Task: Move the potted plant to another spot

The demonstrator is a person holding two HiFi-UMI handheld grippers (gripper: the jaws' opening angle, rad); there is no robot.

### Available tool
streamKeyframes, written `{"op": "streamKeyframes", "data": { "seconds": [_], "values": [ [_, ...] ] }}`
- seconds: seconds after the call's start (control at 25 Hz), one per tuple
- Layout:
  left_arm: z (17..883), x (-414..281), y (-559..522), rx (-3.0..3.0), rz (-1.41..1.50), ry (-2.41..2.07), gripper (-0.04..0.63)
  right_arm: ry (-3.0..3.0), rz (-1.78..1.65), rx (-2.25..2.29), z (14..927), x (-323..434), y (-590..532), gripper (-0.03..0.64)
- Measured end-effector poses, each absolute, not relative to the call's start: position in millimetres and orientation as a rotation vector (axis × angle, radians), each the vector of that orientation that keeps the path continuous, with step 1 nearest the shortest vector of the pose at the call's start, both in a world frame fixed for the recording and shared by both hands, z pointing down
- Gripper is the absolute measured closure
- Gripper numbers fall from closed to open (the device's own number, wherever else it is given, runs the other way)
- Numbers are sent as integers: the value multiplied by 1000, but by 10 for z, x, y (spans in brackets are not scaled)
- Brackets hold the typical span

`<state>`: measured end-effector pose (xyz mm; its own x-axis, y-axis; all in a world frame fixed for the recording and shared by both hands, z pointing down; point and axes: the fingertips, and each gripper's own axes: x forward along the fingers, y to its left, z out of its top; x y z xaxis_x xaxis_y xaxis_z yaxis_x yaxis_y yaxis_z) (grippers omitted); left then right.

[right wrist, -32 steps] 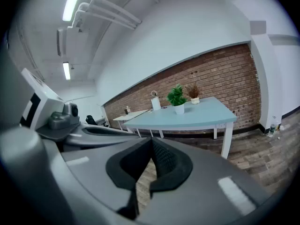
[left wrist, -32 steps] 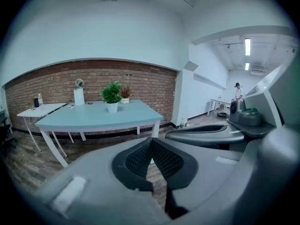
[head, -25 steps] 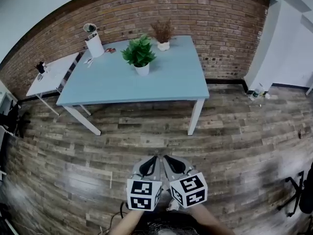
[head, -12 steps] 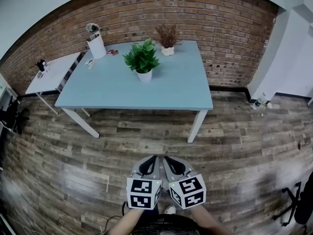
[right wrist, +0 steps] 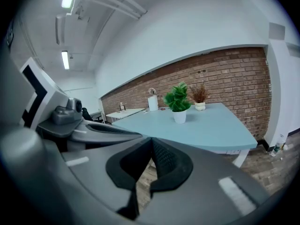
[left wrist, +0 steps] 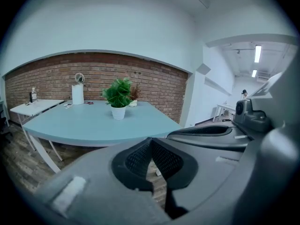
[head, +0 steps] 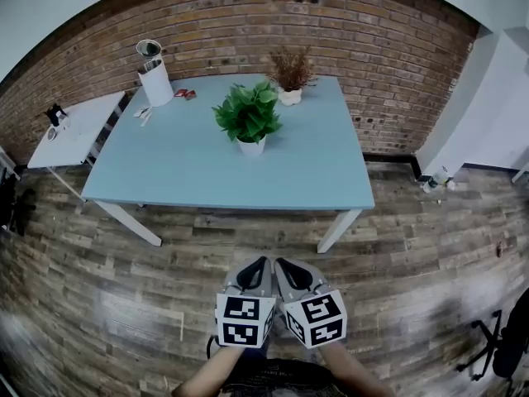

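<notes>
A leafy green plant in a small white pot (head: 250, 120) (left wrist: 118, 100) (right wrist: 178, 103) stands near the middle of a light blue table (head: 190, 176). A dried brown plant in a white pot (head: 290, 74) sits behind it near the brick wall. My left gripper (head: 261, 264) (left wrist: 150, 140) and right gripper (head: 278, 264) (right wrist: 151, 140) are side by side over the wood floor, well short of the table's near edge. Both have their jaws shut with nothing between them.
A white cylinder with a round mirror (head: 154, 74) stands at the table's far left corner, small items (head: 183, 94) beside it. A small white side table (head: 70, 135) stands to the left. White wall and cabinet (head: 488, 98) rise at the right.
The table and plant have grown larger and come nearer in the head view as both grippers moved toward them together. Their jaws stayed shut.
</notes>
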<state>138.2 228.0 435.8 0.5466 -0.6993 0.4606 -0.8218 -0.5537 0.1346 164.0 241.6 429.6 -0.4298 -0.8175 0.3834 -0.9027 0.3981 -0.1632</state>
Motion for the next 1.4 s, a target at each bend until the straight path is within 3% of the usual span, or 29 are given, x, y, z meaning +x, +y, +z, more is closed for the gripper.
{"op": "streamKeyframes", "data": {
  "seconds": [0.68,1.4],
  "values": [
    [4377,708,928,2486,493,-1235,603,-2362,507,1577,4337,1086,1083,616],
    [4588,775,-105,2451,528,-1261,603,-2332,498,1570,4587,1277,-101,557]
  ]
}}
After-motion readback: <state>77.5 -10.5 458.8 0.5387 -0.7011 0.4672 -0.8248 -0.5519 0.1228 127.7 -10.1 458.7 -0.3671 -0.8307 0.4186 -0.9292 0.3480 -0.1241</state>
